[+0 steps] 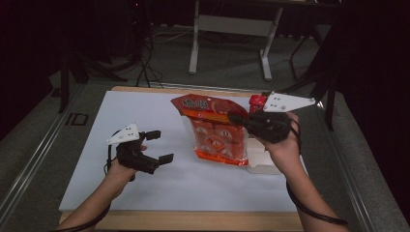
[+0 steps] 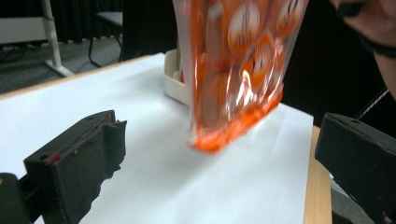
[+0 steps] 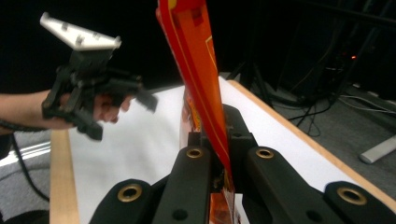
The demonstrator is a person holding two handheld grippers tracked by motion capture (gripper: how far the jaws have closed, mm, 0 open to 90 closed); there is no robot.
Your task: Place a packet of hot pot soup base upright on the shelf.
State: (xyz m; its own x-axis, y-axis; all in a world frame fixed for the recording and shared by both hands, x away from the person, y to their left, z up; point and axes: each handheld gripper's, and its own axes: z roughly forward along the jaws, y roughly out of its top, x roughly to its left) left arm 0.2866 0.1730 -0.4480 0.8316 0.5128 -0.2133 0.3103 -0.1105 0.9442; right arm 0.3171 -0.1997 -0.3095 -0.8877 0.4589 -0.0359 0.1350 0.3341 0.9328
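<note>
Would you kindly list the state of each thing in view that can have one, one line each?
Orange snack bag: sealed, hanging upright off the table, pinched at its top edge.
Right tongs: shut on the bag's top edge.
Left tongs: open, holding nothing, apart from the bag.
White tray: resting on the table behind the bag; contents cannot be told.
</note>
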